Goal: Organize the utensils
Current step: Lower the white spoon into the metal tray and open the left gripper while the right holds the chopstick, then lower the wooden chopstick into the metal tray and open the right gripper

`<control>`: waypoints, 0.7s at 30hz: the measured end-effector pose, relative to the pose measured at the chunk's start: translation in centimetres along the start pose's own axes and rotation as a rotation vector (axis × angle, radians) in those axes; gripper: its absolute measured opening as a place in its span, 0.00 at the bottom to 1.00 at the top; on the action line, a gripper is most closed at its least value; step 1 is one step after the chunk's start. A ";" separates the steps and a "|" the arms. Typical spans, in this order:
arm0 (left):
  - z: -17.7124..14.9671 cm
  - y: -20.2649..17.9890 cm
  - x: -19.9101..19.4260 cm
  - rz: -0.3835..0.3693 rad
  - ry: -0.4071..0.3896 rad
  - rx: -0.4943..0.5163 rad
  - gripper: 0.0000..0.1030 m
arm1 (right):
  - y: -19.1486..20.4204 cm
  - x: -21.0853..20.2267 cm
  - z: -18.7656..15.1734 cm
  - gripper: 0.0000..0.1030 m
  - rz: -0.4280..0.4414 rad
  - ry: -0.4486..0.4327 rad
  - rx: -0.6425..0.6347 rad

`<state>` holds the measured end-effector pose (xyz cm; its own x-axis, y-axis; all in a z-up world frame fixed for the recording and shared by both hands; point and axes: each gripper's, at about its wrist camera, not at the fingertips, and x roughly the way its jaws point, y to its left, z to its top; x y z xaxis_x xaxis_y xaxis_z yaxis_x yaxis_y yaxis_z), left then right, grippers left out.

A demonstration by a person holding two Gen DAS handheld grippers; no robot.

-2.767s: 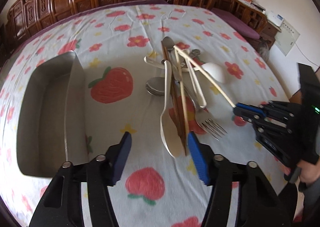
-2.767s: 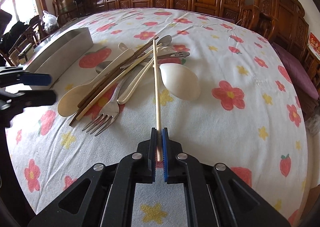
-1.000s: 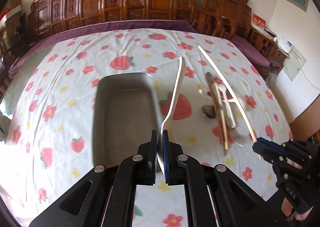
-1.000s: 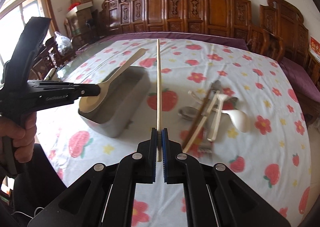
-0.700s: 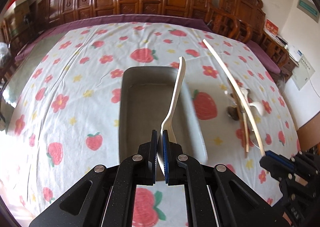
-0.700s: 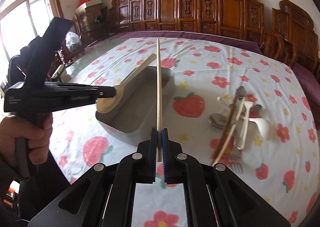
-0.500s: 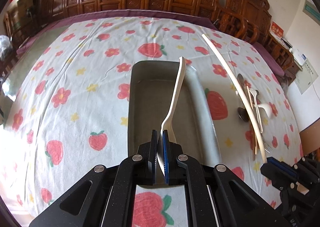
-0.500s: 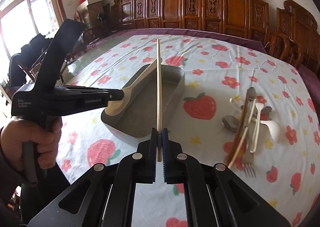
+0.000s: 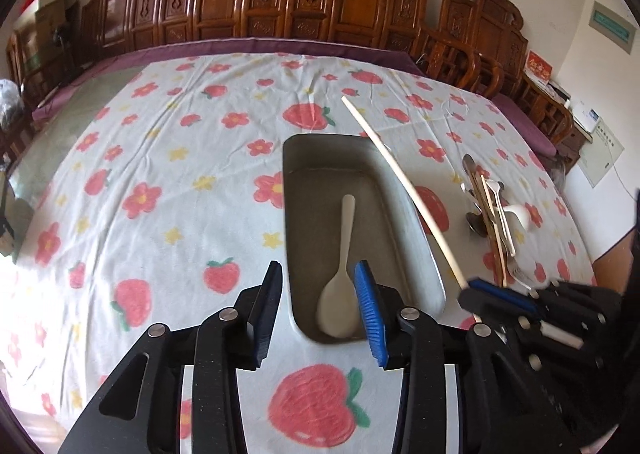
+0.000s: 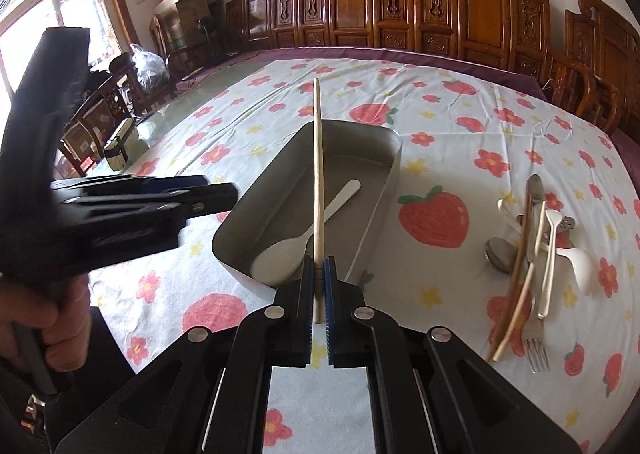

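Note:
A metal tray sits on the flowered tablecloth. A cream rice spoon lies flat inside it. My left gripper is open and empty above the tray's near end; it also shows in the right wrist view. My right gripper is shut on a pale chopstick, held above the tray and pointing forward. In the left wrist view the chopstick slants over the tray's right rim, with the right gripper at its lower end.
A pile of utensils lies on the cloth right of the tray: a fork, metal spoons, a white spoon, brown and pale chopsticks. Carved wooden chairs ring the table's far side.
My left gripper has opened and let go of the rice spoon, which now lies in the tray. My right gripper has carried the chopstick closer over the tray.

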<state>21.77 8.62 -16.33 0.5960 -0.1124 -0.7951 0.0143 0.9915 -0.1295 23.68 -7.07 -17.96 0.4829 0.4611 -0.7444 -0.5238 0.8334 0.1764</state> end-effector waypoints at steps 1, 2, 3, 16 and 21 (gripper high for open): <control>-0.2 0.3 -0.3 -0.002 -0.002 0.003 0.39 | 0.1 0.3 0.1 0.06 -0.001 0.002 0.001; -0.4 0.6 -0.6 -0.008 -0.006 0.003 0.45 | 0.2 0.5 0.2 0.06 -0.005 0.004 0.003; -0.5 0.9 -0.8 -0.011 -0.012 0.002 0.47 | 0.2 0.8 0.3 0.06 -0.007 0.006 0.004; -2.0 3.5 -2.4 0.010 -0.078 0.012 0.51 | 0.3 3.6 1.2 0.06 -0.031 0.032 0.021; -1.9 3.0 -3.0 0.001 -0.099 0.041 0.51 | 0.8 3.9 1.4 0.06 -0.032 0.028 0.016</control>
<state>18.48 11.78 -15.44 0.6724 -0.1068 -0.7324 0.0453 0.9936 -0.1032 26.09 -4.20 -19.81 0.4795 0.4255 -0.7675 -0.4969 0.8525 0.1622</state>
